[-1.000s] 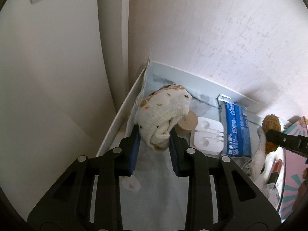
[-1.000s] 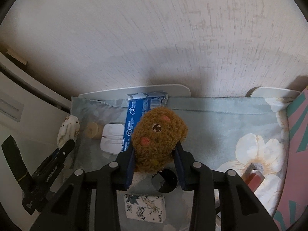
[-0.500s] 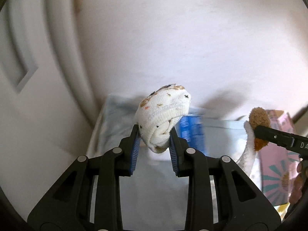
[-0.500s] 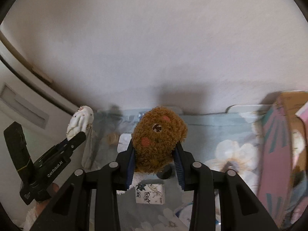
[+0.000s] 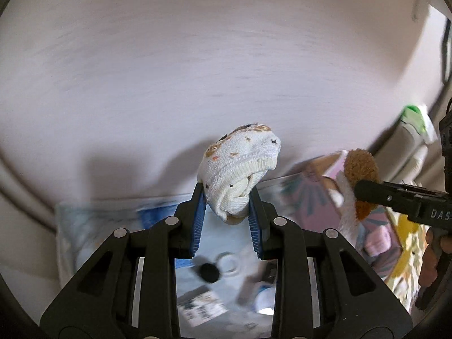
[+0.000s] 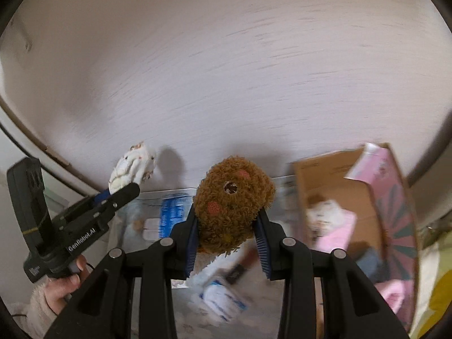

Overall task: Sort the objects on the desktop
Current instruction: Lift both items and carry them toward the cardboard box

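Note:
My left gripper [image 5: 226, 220] is shut on a rolled white sock with orange and brown spots [image 5: 240, 166], held in the air above the desk. It also shows in the right wrist view [image 6: 132, 169]. My right gripper [image 6: 226, 243] is shut on a fuzzy brown sock [image 6: 231, 206], also lifted; it shows at the right of the left wrist view [image 5: 361, 175]. An open cardboard box with pink flaps [image 6: 353, 197] stands to the right, with soft pink and white items inside.
The desk has a pale floral cloth [image 5: 223, 243]. On it lie a blue packet [image 6: 172, 214], a white case [image 6: 151, 228], a black round lid [image 5: 209, 272], a patterned card [image 5: 203, 309] and a white-blue packet [image 6: 223, 299]. A white wall stands behind.
Both grippers have risen and swung right with their socks still held. The view has moved from the desk's left corner toward the pink box, which now shows its open inside.

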Available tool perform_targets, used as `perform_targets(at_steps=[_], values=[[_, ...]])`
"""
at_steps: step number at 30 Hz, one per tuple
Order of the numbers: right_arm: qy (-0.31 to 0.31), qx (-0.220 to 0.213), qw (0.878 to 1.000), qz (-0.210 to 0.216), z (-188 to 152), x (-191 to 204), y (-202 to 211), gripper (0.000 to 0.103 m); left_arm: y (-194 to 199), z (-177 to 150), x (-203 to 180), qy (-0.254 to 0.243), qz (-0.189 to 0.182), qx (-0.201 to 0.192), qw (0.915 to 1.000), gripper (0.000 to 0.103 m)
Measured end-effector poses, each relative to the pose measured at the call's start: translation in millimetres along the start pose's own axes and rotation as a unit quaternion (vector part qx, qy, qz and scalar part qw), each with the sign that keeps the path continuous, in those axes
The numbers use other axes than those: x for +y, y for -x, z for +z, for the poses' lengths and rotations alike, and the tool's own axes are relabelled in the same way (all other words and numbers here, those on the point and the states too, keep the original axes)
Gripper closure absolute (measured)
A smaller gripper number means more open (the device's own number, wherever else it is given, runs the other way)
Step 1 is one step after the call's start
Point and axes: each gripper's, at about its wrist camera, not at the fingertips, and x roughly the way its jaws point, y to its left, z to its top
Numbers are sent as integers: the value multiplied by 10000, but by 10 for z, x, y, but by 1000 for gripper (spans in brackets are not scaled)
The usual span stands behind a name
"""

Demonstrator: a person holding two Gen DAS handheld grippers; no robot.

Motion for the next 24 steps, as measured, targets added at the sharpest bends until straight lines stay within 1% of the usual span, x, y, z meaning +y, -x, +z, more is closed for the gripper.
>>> perform_targets(at_steps=[1, 5, 9, 10, 12, 13, 15, 16, 17, 18, 19, 20, 21, 24], values=[[-41, -9, 10000, -38, 11, -77, 93, 70, -33, 41, -81, -80, -77, 24, 9999, 77], [-195, -36, 9996, -206, -29, -314, 205, 70, -186, 195, -425, -432, -356, 112, 9984, 77], [-233, 26, 9989, -413, -46, -579, 296, 70, -446, 330, -801, -776, -664, 253, 9945, 77], [-250, 47, 9986, -460, -45, -652, 310, 70, -394, 379, -857, -821, -720, 274, 9936, 77], [-267, 104, 9983, -501, -54, -764, 312, 70, -516, 428, -1028, -970, -835, 348, 9912, 77], [-273, 122, 9982, -520, -45, -840, 325, 70, -488, 382, -1110, -1041, -883, 366, 9900, 78], [-273, 176, 9978, -585, -50, -949, 301, 70, -637, 373, -1286, -1206, -941, 442, 9872, 77], [-282, 209, 9974, -636, -61, -1014, 284, 70, -606, 298, -1334, -1257, -962, 470, 9863, 77], [-297, 233, 9972, -652, -71, -1064, 269, 70, -775, 353, -1423, -1313, -984, 512, 9851, 77], [-317, 265, 9970, -650, -84, -1120, 252, 70, -860, 350, -1506, -1388, -1002, 577, 9836, 77], [-342, 305, 9968, -651, -96, -1180, 225, 70, -766, 264, -1577, -1426, -1011, 611, 9827, 77], [-358, 358, 9965, -662, -110, -1236, 196, 70, -794, 253, -1688, -1463, -1024, 662, 9817, 77], [-361, 415, 9962, -672, -124, -1281, 168, 70, -821, 243, -1678, -1495, -1040, 728, 9806, 77], [-355, 530, 9954, -718, -173, -1394, 94, 70, -1032, 126, -1838, -1601, -1065, 912, 9771, 77]])
